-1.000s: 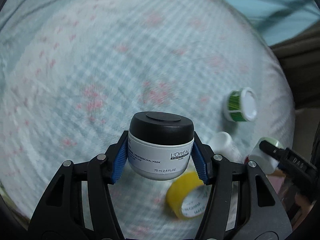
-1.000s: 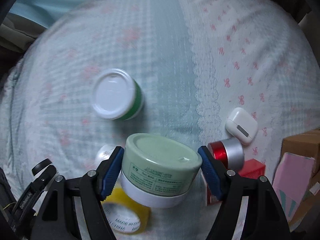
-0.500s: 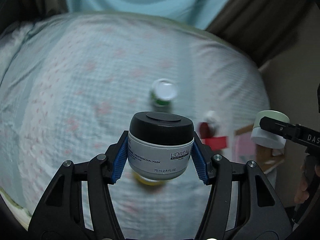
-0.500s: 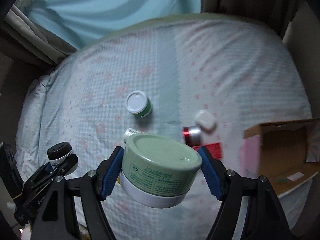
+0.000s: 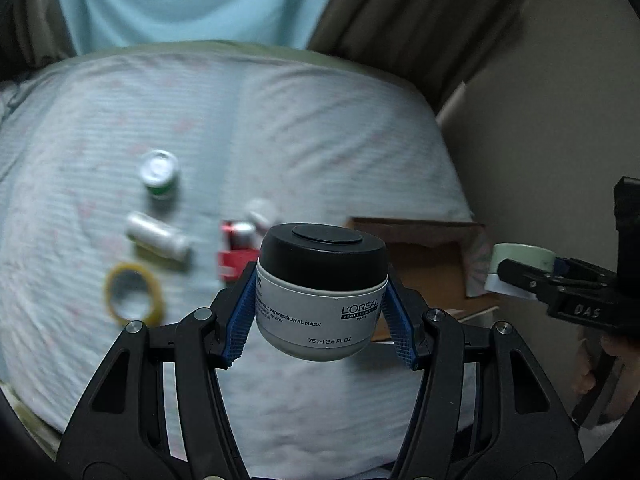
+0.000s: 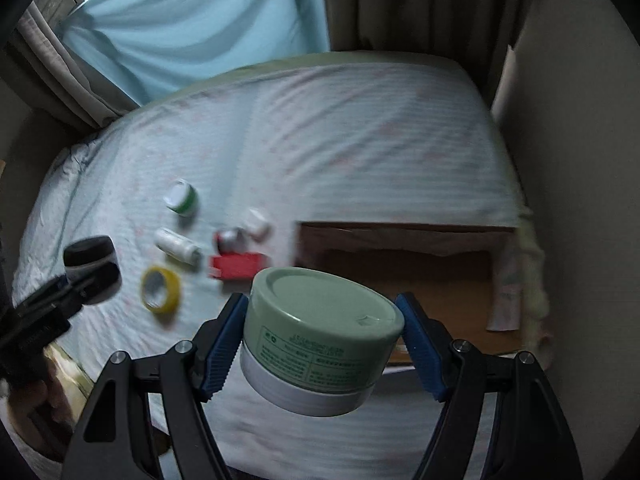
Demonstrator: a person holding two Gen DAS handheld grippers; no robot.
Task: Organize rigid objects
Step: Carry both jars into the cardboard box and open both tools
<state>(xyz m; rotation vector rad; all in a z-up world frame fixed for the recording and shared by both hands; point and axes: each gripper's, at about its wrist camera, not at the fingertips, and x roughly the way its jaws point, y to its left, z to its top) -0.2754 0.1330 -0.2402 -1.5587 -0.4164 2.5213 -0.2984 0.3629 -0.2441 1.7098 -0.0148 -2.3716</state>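
Observation:
My left gripper (image 5: 320,316) is shut on a grey jar with a black lid (image 5: 322,294), held high over the bed. My right gripper (image 6: 322,340) is shut on a white jar with a pale green lid (image 6: 320,328), also lifted well above the bed. Each gripper shows in the other's view: the right one with its green-lidded jar (image 5: 520,268) at the right edge, the left one with the black-lidded jar (image 6: 90,258) at the left edge. An open cardboard box (image 6: 404,256) stands at the bed's right side, just beyond the green-lidded jar.
On the pale checked bedspread (image 5: 280,128) lie a green-banded white jar (image 5: 159,174), a white bottle on its side (image 5: 158,236), a yellow tape roll (image 5: 134,294), a red box (image 5: 232,264), a silver-red can (image 6: 228,238) and a white case (image 6: 256,222). Curtains (image 6: 192,28) hang behind.
Both grippers have risen and pulled back from the bed with their jars still gripped. The objects on the bed look much smaller, and the cardboard box has come into view.

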